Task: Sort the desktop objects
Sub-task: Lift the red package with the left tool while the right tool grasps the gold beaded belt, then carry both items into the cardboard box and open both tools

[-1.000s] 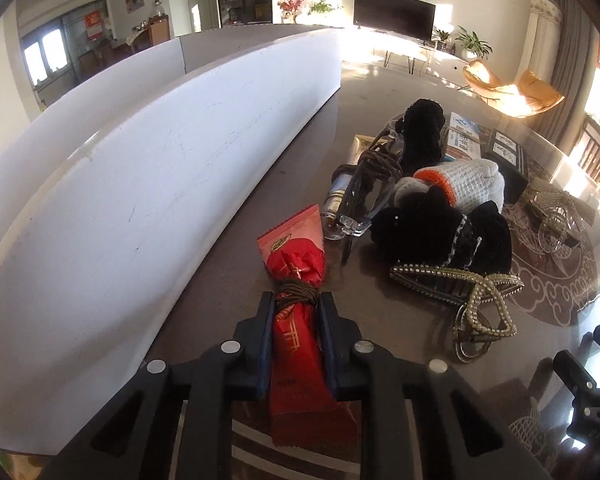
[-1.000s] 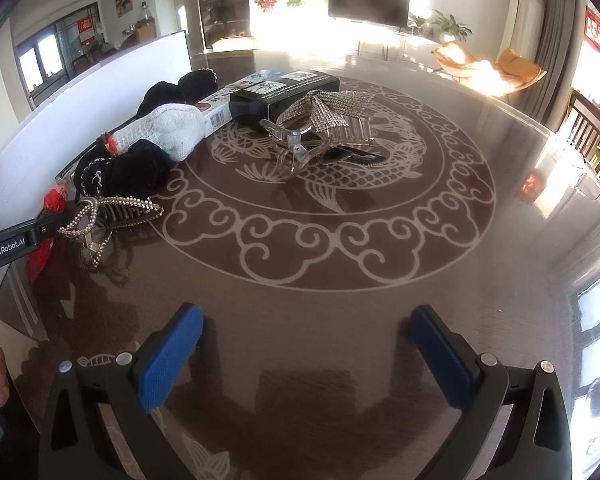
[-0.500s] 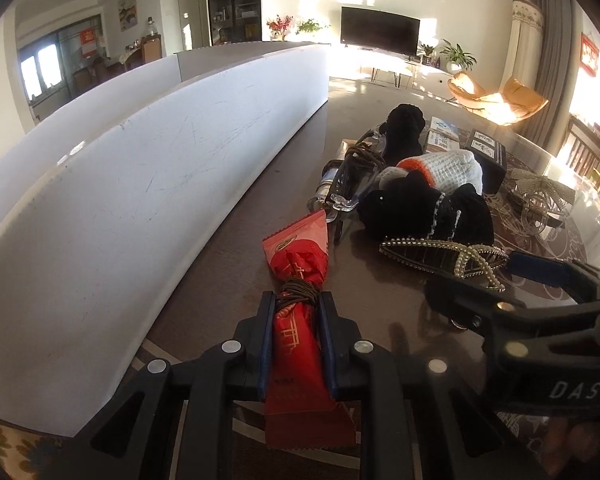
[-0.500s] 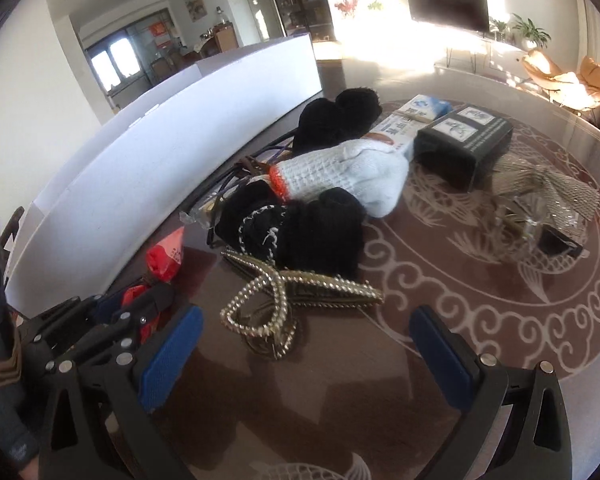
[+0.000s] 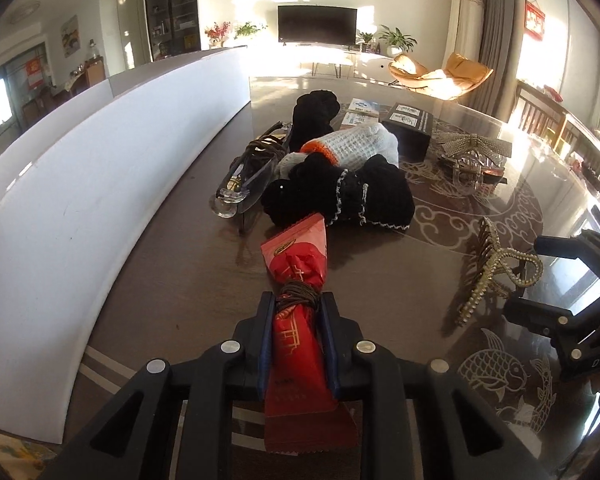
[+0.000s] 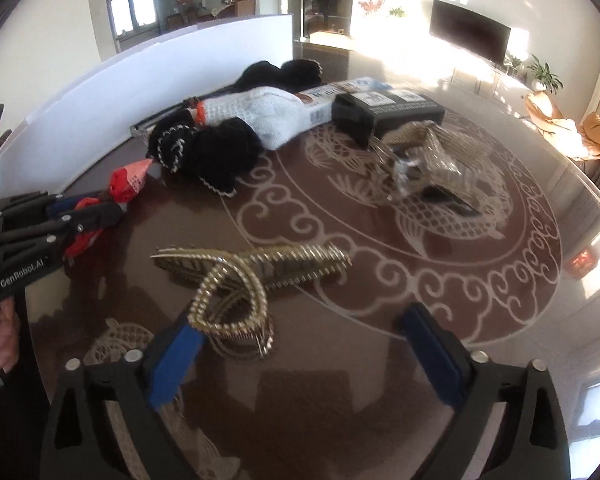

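While your left gripper clenches the light, crinkly red packet, your right gripper gapes around the gold hair clip near it; grip that stiff, slippery clip's looped handle.

White board walls the left — glove pile ahead, bare table right.

- "GenRobot.AI" in white letters on the black body of the left gripper, seen in the right wrist view.
- "DAS" in pale letters on the black body of the right gripper, partly cut off at the frame edge.
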Action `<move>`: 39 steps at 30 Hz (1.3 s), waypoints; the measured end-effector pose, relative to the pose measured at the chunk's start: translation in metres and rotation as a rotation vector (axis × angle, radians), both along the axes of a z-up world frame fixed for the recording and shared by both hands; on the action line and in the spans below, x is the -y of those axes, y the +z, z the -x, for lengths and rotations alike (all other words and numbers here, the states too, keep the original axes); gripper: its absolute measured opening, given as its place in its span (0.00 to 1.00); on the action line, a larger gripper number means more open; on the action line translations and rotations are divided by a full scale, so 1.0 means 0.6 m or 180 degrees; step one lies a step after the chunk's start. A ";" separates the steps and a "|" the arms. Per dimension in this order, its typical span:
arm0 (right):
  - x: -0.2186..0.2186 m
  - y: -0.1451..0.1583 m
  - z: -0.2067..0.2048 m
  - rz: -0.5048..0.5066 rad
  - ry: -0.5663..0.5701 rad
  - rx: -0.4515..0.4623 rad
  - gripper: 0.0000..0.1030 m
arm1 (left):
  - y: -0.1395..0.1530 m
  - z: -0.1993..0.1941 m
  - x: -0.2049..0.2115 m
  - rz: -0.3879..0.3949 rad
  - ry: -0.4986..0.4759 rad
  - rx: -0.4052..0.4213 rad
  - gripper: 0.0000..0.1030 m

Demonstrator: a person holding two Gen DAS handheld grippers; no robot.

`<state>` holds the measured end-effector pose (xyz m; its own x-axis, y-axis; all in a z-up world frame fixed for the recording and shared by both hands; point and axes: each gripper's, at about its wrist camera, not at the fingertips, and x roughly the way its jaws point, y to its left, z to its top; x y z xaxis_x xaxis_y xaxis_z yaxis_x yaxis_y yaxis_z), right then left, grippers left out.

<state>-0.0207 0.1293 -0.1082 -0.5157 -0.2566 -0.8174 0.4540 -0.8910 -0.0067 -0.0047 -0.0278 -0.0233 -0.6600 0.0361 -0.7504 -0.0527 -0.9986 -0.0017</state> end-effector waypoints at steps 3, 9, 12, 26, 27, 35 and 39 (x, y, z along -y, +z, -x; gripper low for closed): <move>-0.028 0.005 -0.006 0.0116 -0.0048 0.0095 1.00 | 0.000 0.000 -0.001 0.0000 0.0030 0.0006 0.27; 0.035 0.024 -0.019 -0.0127 0.0318 -0.0127 1.00 | -0.004 0.000 0.020 0.0023 0.0252 0.0075 0.63; 0.053 0.028 -0.007 -0.0164 0.0603 -0.0068 1.00 | -0.005 0.001 0.027 -0.0054 0.0254 0.0087 0.63; 0.035 0.057 -0.027 0.0250 0.0680 0.0141 0.31 | 0.019 -0.011 0.054 -0.0599 -0.0031 -0.0025 0.18; 0.026 0.072 -0.029 0.0294 0.0629 0.0106 0.31 | 0.027 -0.018 0.059 -0.0685 -0.0048 -0.0063 0.18; 0.010 0.102 -0.024 0.0377 0.0519 0.0069 0.31 | 0.094 -0.067 0.078 -0.1126 0.0017 -0.0213 0.18; 0.040 0.179 -0.036 0.0505 0.0685 -0.0086 0.31 | 0.185 -0.078 0.134 -0.1112 0.0170 -0.0445 0.18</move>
